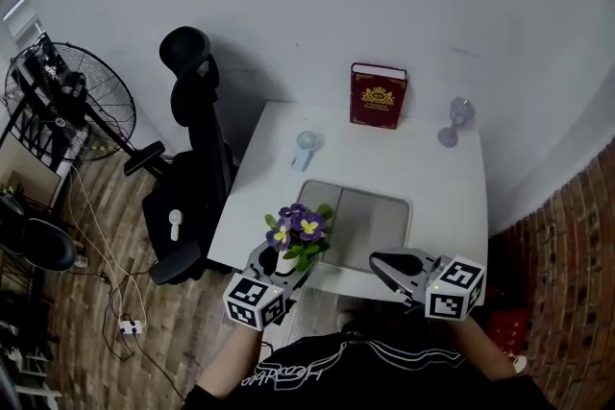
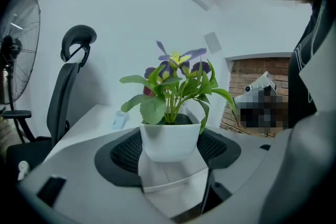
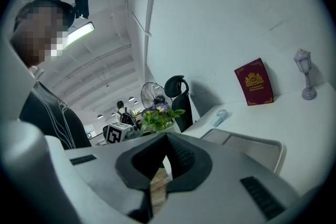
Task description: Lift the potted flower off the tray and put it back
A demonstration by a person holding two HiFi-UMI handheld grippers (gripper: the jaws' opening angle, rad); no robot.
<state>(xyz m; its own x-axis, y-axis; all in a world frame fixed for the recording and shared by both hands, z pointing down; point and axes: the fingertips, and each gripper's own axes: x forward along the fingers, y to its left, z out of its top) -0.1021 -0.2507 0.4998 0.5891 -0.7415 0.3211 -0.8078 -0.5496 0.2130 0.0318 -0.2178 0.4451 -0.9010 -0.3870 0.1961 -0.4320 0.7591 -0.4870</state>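
The potted flower (image 1: 299, 229), purple and yellow blooms in a small white pot (image 2: 170, 138), sits between the jaws of my left gripper (image 1: 278, 261), which is shut on the pot. It is held near the table's front left, beside the front left corner of the grey tray (image 1: 370, 216). In the left gripper view my left gripper (image 2: 170, 145) has the pot pressed between both black pads. My right gripper (image 1: 381, 262) is at the tray's front right corner, shut with nothing in it. In the right gripper view my right gripper (image 3: 167, 138) points over the tray (image 3: 252, 145) with the flower (image 3: 157, 116) at its left.
A red book (image 1: 378, 96) stands against the wall at the back of the white table (image 1: 432, 178). A small lamp-shaped ornament (image 1: 457, 121) is at the back right and a pale blue hand fan (image 1: 304, 150) lies behind the tray. A black office chair (image 1: 192, 168) and a floor fan (image 1: 72, 101) stand left.
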